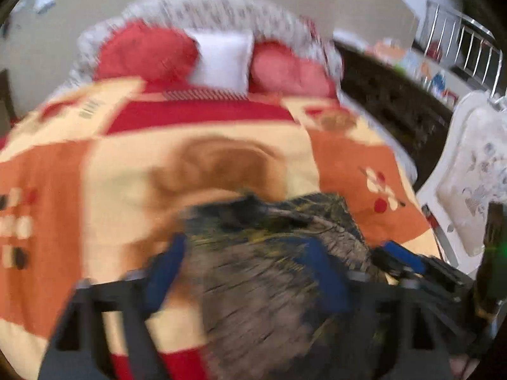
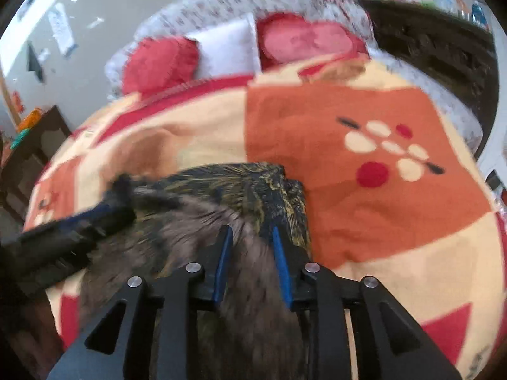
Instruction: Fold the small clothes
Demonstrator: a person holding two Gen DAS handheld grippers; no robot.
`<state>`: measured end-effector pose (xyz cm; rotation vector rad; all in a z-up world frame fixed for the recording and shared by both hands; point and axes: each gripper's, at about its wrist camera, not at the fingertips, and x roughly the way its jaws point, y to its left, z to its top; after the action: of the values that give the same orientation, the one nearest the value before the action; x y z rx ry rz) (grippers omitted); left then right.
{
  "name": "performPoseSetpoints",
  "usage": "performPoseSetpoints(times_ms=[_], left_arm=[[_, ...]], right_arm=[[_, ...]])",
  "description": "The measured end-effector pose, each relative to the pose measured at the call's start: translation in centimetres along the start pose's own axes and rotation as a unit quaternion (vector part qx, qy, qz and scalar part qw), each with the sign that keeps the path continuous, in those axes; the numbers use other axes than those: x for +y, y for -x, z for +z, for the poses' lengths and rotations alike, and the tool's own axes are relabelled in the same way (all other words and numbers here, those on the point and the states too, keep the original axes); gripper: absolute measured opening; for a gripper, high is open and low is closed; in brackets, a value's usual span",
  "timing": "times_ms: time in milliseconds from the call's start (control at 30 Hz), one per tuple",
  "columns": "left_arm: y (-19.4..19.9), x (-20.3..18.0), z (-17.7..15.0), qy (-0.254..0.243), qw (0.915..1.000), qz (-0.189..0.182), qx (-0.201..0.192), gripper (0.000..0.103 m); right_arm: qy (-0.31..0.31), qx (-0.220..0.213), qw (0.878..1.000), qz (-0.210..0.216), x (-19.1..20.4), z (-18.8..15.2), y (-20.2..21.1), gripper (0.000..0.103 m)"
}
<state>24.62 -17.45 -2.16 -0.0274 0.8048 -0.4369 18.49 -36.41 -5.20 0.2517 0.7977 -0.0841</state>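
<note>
A: What is the surface?

B: A bed point(image 2: 364, 221) under an orange, cream and red patterned blanket point(image 1: 63, 190), with two red cushions point(image 2: 158, 63) and a white pillow point(image 1: 221, 60) at its head. A dark cabinet point(image 1: 389, 104) stands beside it, against a pale wall point(image 2: 111, 0).

A: And the garment?

B: A dark, yellow-flecked piece of clothing point(image 2: 228, 186) lies bunched on the blanket, near the front edge.

A: The jaws?

B: The left gripper point(image 1: 247, 272) has its jaws spread wide over the cloth, gripping nothing. The right gripper point(image 2: 252, 259) has its jaws partly apart, the cloth under them but not pinched.
</note>
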Motion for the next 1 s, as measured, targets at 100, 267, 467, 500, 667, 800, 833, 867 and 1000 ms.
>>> performPoseSetpoints(times_ms=[100, 267, 467, 500, 667, 800, 833, 867, 1000], left_arm=[[1.2, 3.4, -2.9, 0.038, 0.9982, -0.034, 0.031, 0.088], [-0.7, 4.6, -8.0, 0.111, 0.9772, -0.154, 0.094, 0.084], [-3.3, 5.1, -8.4, 0.180, 0.9442, -0.254, 0.107, 0.096], [-3.7, 5.7, -8.1, 0.205, 0.9356, -0.269, 0.102, 0.096], [-4.8, 6.7, -7.7, 0.237, 0.9349, -0.237, 0.116, 0.039], [-3.7, 6.7, -7.7, 0.229, 0.9465, -0.198, 0.110, 0.018], [-3.2, 6.7, -7.2, 0.228, 0.9478, -0.195, 0.108, 0.017], [-2.6, 6.8, -6.8, 0.223, 0.9498, -0.192, 0.106, 0.017], [-0.8, 8.5, -5.9, 0.194, 0.9621, -0.161, 0.105, 0.016]], right_arm=[[0.014, -0.015, 1.000, 0.015, 0.5, -2.7, 3.9, 0.028], [0.028, -0.034, 0.998, 0.038, 0.6, -8.5, 8.0, 0.028], [0.028, -0.059, 0.998, 0.021, -2.0, -11.4, 10.7, 0.028], [0.018, -0.062, 0.998, 0.020, -2.9, -11.4, 10.8, 0.028], [-0.069, -0.038, 0.996, 0.047, -7.7, -10.1, 9.1, 0.044], [-0.124, -0.010, 0.986, 0.112, -10.0, -8.0, 5.6, 0.053], [-0.135, -0.001, 0.983, 0.122, -10.3, -7.5, 4.5, 0.053], [-0.139, 0.004, 0.982, 0.128, -10.5, -7.4, 4.0, 0.053], [-0.145, 0.021, 0.975, 0.164, -9.8, -7.2, 2.4, 0.053]])
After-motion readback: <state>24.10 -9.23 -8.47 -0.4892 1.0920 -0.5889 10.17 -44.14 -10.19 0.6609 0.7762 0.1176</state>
